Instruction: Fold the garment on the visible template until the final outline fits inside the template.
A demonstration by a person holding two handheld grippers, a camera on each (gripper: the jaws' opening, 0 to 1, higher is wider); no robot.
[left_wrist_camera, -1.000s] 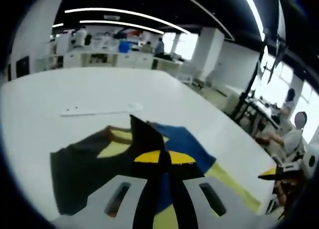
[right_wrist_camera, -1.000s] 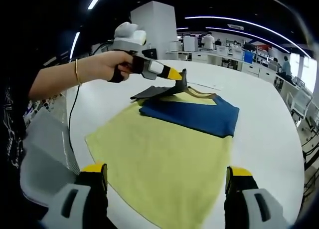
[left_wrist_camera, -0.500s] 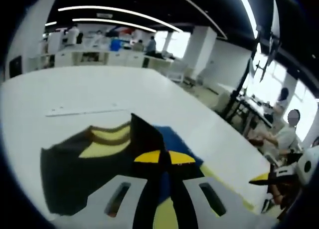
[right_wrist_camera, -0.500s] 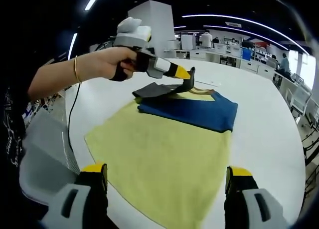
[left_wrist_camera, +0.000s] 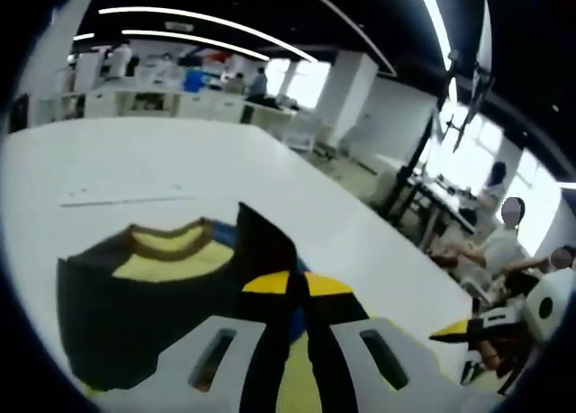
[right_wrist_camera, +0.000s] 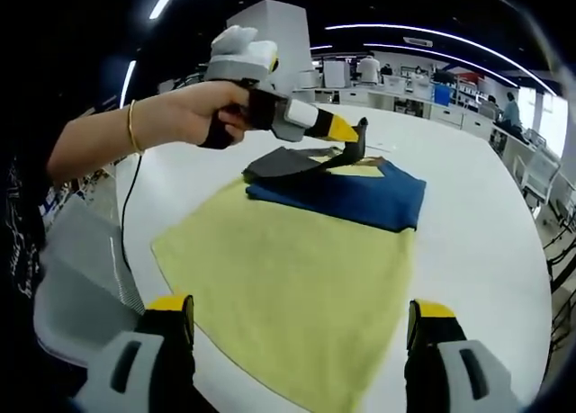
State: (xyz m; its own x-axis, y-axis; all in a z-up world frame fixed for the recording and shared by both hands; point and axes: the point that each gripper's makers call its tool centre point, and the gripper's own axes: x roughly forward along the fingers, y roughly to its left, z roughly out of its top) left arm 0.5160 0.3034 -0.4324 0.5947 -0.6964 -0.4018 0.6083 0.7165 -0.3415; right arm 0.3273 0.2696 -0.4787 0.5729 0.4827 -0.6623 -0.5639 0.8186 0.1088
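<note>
A yellow template cloth (right_wrist_camera: pixel 288 278) lies spread on the white table (right_wrist_camera: pixel 477 233). On its far end rests the folded garment, blue (right_wrist_camera: pixel 355 197) on top with a dark part (right_wrist_camera: pixel 279 166) at its left. My left gripper (right_wrist_camera: pixel 353 134), held by a hand (right_wrist_camera: pixel 193 116), is shut on a flap of that dark fabric and lifts it above the blue fold. In the left gripper view its jaws (left_wrist_camera: pixel 295 282) pinch the dark fabric (left_wrist_camera: pixel 135 296), and a yellow-lined collar (left_wrist_camera: pixel 171 242) shows. My right gripper (right_wrist_camera: pixel 301 309) hovers open over the near edge of the yellow cloth.
A grey chair (right_wrist_camera: pixel 67 278) and a black cable (right_wrist_camera: pixel 126 215) sit off the table's left edge. A thin white strip (left_wrist_camera: pixel 117 199) lies on the table beyond the garment. Seated people (left_wrist_camera: pixel 490 246) and desks are to the right, and counters stand far back.
My left gripper has risen and moved right with the dark flap, carrying it further over the blue fold. My right gripper has stayed in place, open.
</note>
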